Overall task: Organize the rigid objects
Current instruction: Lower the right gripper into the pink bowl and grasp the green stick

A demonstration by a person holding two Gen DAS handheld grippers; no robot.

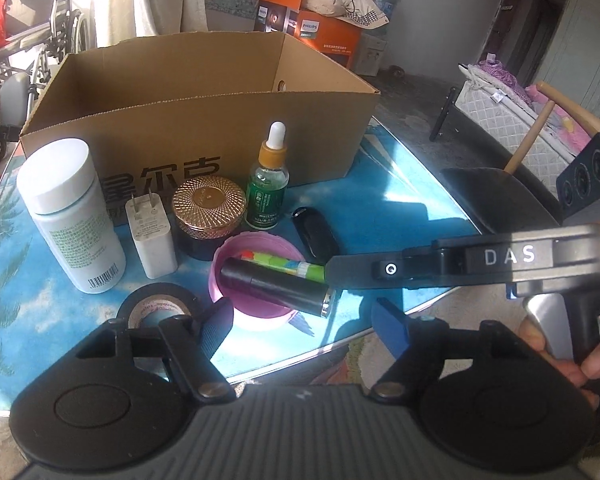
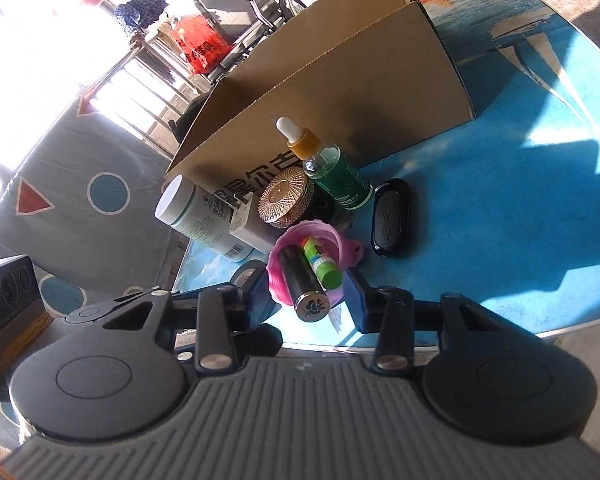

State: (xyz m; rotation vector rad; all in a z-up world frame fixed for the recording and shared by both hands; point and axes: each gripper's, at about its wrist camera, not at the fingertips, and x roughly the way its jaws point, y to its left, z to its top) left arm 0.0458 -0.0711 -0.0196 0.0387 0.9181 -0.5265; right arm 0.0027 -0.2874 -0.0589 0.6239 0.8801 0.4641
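Note:
A pink bowl (image 1: 256, 312) on the blue table holds a black tube (image 1: 272, 286) and a green stick (image 1: 284, 266). My left gripper (image 1: 302, 320) is open at the bowl's near rim, with only that rim between its fingers. My right gripper (image 2: 308, 292) comes in from the right and is open. The black tube's metal end (image 2: 312, 306) and the pink bowl (image 2: 284, 276) lie between its fingers, and I see no pad pressing on them. Behind stand a white bottle (image 1: 68, 216), a charger (image 1: 150, 236), a gold-lidded jar (image 1: 208, 208), a green dropper bottle (image 1: 268, 192) and a black key fob (image 1: 314, 236).
An open cardboard box (image 1: 204, 120) stands at the back of the table. A black tape roll (image 1: 156, 304) lies just left of my left fingers. The table edge (image 1: 380, 328) runs close under both grippers. A chair (image 1: 500, 200) stands to the right, a wheelchair (image 1: 28, 64) at the far left.

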